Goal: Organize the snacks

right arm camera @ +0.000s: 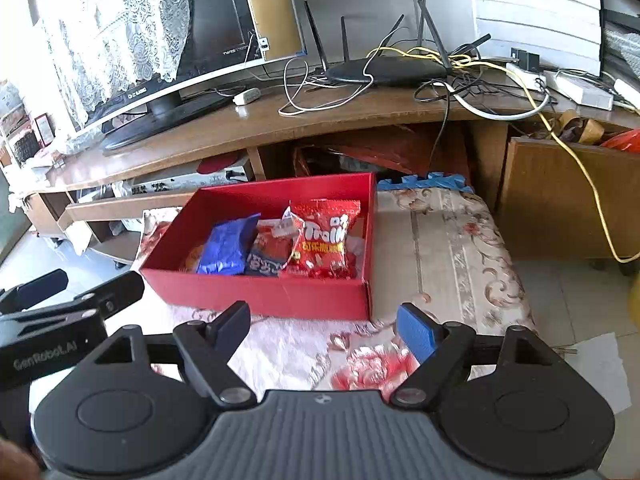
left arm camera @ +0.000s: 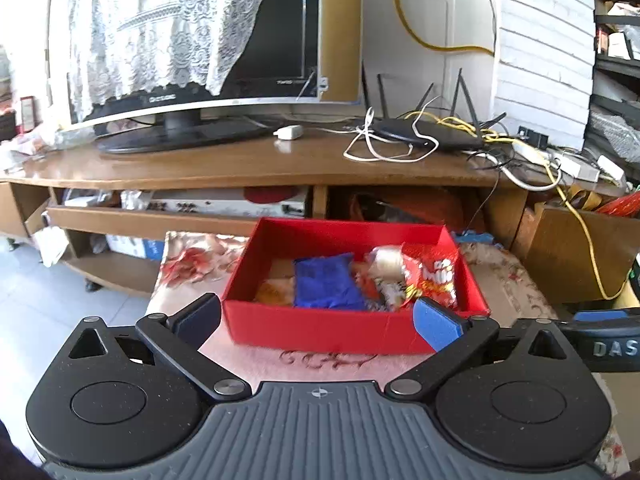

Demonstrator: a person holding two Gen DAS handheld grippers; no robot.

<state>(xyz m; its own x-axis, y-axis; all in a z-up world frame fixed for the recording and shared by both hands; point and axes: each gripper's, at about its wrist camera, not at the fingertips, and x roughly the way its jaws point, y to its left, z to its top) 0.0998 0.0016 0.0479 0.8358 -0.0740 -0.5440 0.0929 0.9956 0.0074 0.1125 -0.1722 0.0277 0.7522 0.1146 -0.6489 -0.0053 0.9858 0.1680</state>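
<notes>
A red box [left arm camera: 320, 330] [right arm camera: 256, 290] stands on a floral cloth [left arm camera: 192, 260] [right arm camera: 448, 248]. Inside lie a blue packet [left arm camera: 326, 286] [right arm camera: 228, 246], a red Trolli packet [left arm camera: 434, 276] [right arm camera: 326, 238] and other small snack packets [right arm camera: 270, 252]. My left gripper [left arm camera: 318, 320] is open and empty, just in front of the box's near wall. My right gripper [right arm camera: 326, 330] is open and empty, in front of the box's near right corner. The left gripper also shows at the left of the right wrist view [right arm camera: 76, 292].
Behind the box runs a wooden TV stand [left arm camera: 248, 164] [right arm camera: 320, 120] with a monitor [left arm camera: 192, 40], a router [right arm camera: 384, 68] and tangled cables [left arm camera: 520, 148]. Cluttered shelves lie below it. A wooden cabinet [right arm camera: 560, 200] is at the right. Tiled floor [left arm camera: 48, 300] is at the left.
</notes>
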